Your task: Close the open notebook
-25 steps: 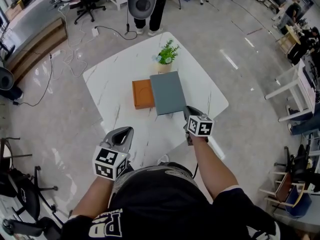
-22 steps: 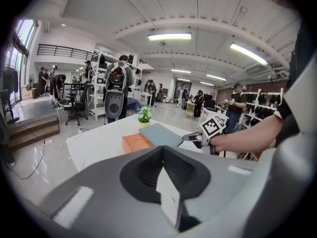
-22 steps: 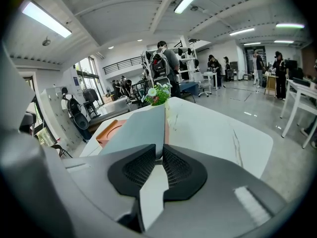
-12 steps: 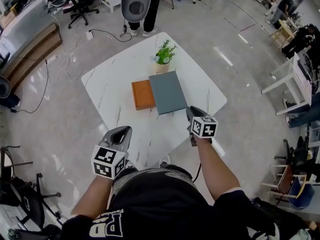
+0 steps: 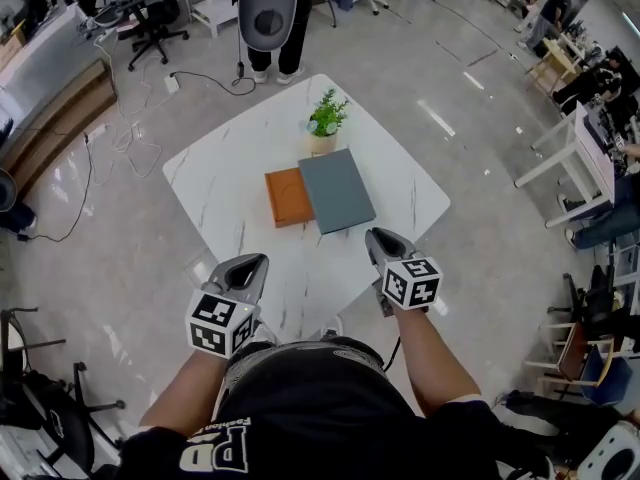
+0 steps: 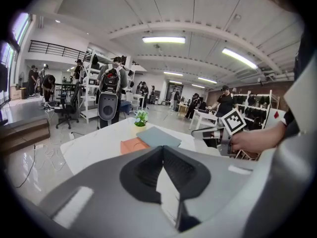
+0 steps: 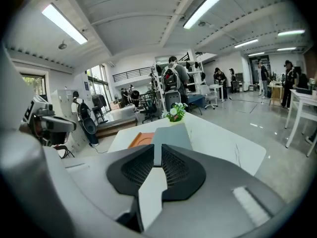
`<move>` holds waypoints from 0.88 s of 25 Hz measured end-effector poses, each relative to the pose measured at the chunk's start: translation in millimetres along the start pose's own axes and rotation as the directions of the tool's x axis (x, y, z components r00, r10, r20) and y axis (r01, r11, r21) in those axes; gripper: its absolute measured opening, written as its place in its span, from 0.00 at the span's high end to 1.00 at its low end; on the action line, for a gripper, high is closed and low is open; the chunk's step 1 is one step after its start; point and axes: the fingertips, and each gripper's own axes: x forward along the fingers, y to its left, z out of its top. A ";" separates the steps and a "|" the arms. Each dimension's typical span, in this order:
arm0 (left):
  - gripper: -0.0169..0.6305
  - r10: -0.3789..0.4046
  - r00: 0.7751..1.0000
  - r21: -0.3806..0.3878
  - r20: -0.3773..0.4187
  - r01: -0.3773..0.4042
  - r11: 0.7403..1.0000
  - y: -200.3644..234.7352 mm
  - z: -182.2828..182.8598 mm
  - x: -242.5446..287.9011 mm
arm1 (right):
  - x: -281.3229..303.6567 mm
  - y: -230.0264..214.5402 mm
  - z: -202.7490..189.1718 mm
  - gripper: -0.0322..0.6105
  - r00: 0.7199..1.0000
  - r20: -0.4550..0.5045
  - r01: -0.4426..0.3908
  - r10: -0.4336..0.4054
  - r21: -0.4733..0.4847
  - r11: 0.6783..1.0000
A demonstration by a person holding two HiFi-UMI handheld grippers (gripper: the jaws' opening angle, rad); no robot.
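The grey notebook [image 5: 337,190] lies shut and flat on the white marble table [image 5: 225,173], its cover facing up; it also shows in the left gripper view [image 6: 157,137] and the right gripper view [image 7: 171,137]. My right gripper [image 5: 376,236] hovers off the table's near right edge, a short way back from the notebook's near corner. Its jaws [image 7: 157,148] stand nearly together with only a thin slit and hold nothing. My left gripper [image 5: 253,262] hangs over the near left edge, its jaws [image 6: 162,149] meeting at the tips, empty.
An orange flat pad [image 5: 288,196] lies against the notebook's left side. A small potted plant [image 5: 325,120] stands behind them. A robot and a person [image 5: 268,13] stand beyond the far edge. Office chairs, desks and floor cables [image 5: 130,133] surround the table.
My right gripper has drawn back from the notebook's near corner toward my body. The left gripper has hardly moved. The notebook stays shut.
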 end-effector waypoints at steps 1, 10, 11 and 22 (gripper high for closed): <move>0.88 -0.006 1.000 0.004 0.001 0.006 1.000 0.0 0.6 -0.1 | -5.6 8.5 3.4 0.89 1.000 0.009 -0.010 0.010 -0.008 1.000; 0.88 -0.050 0.999 0.031 0.003 0.050 0.998 4.8 1.8 0.0 | -40.6 74.2 24.0 0.92 0.995 0.075 -0.055 0.066 -0.137 0.989; 0.88 -0.052 0.999 0.031 0.003 0.052 0.998 6.1 1.6 -0.3 | -42.4 79.0 23.4 0.93 0.995 0.078 -0.057 0.069 -0.145 0.988; 0.88 -0.082 0.997 0.032 0.008 0.082 0.996 6.9 3.1 -6.7 | -45.7 108.3 10.4 0.95 0.992 0.080 -0.081 0.094 -0.146 0.986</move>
